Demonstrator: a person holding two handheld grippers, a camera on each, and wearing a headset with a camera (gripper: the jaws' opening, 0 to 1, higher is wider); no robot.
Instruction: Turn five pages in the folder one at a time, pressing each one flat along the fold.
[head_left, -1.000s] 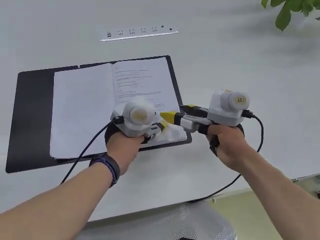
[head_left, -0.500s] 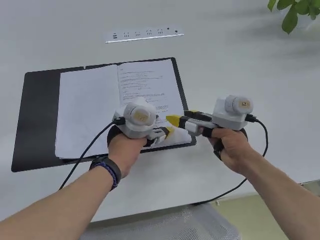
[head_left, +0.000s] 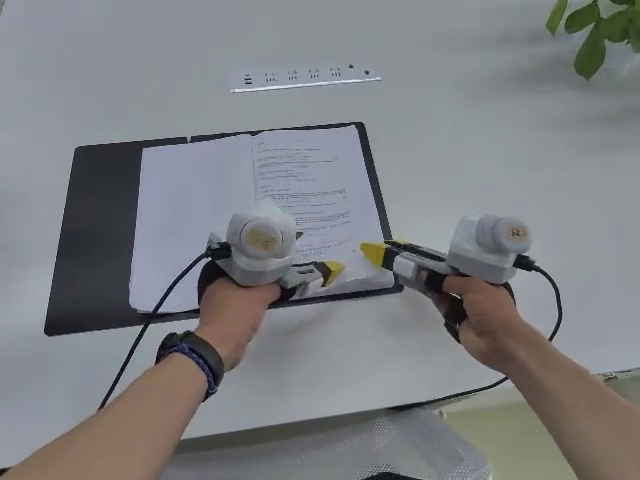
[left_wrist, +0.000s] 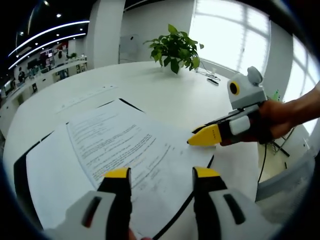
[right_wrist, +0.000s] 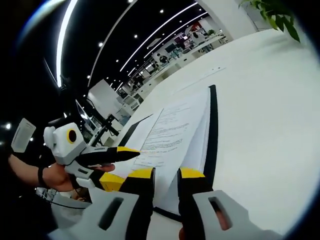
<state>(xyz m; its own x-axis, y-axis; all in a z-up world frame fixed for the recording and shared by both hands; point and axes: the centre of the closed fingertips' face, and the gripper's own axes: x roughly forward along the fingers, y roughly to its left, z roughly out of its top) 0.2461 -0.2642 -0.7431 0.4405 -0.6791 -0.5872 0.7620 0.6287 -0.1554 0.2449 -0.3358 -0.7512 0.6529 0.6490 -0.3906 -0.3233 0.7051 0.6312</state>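
A black folder (head_left: 100, 240) lies open on the white table, a blank page (head_left: 190, 215) on its left and a printed page (head_left: 310, 190) on its right. My left gripper (head_left: 328, 271) hovers open over the printed page's (left_wrist: 125, 145) lower right part, with nothing between its jaws (left_wrist: 161, 172). My right gripper (head_left: 373, 254) points left at the printed page's right edge, its yellow tips together and holding nothing. It enters the left gripper view from the right (left_wrist: 200, 138). In the right gripper view (right_wrist: 165, 175) the folder (right_wrist: 212, 125) lies ahead and the left gripper (right_wrist: 121, 165) comes in from the left.
A power strip (head_left: 305, 78) is set into the table beyond the folder. A potted plant (left_wrist: 175, 47) stands at the far right (head_left: 592, 35). Black cables (head_left: 150, 325) trail from both grippers toward the table's near edge. Bare table surrounds the folder.
The right gripper has drawn back to the right, off the page's lower corner toward its edge. The left gripper stays over the page. The head camera has shifted.
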